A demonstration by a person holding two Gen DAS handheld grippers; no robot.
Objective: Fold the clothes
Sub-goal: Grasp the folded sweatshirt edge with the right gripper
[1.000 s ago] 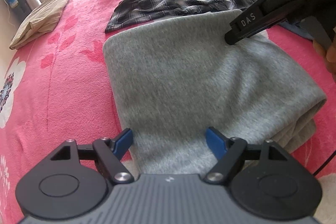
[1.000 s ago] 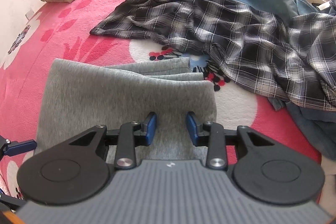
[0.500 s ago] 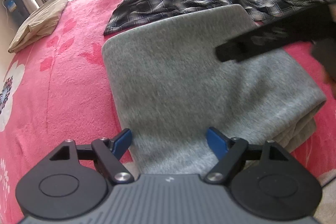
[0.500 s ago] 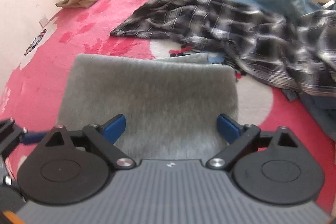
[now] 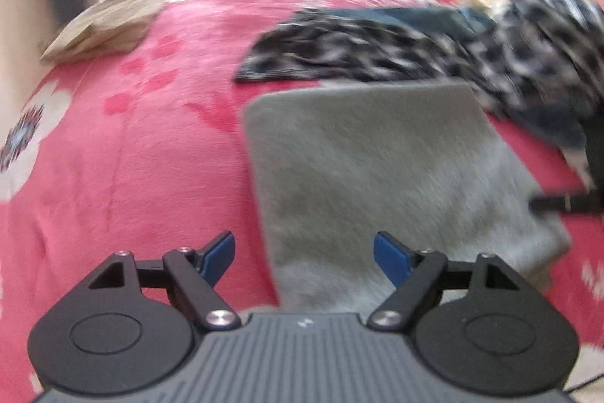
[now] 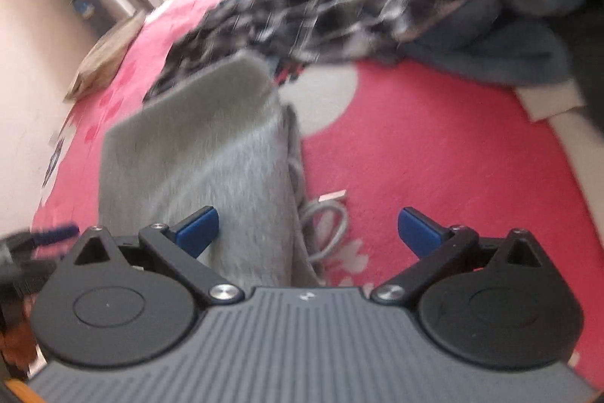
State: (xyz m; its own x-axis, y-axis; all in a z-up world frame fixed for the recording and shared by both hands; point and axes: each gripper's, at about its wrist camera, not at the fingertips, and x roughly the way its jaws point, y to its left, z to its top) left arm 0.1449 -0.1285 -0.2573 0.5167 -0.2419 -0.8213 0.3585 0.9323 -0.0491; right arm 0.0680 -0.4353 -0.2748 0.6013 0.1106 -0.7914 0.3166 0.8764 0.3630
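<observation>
So the whole surface is a bed with a pink blanket [image 5: 124, 176], white and darker pink flower prints all over it. Lying straight on it: a folded grey garment [image 5: 392, 169] in the middle, a rumpled dark plaid shirt [image 5: 377, 55] just behind it, some blue clothing [image 6: 502, 51] beside the plaid, and a folded tan piece [image 5: 109, 21] way off by the far left edge.

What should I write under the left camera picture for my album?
Open left gripper above a folded gray garment on a pink flowered blanket, plaid shirt behind.
</observation>
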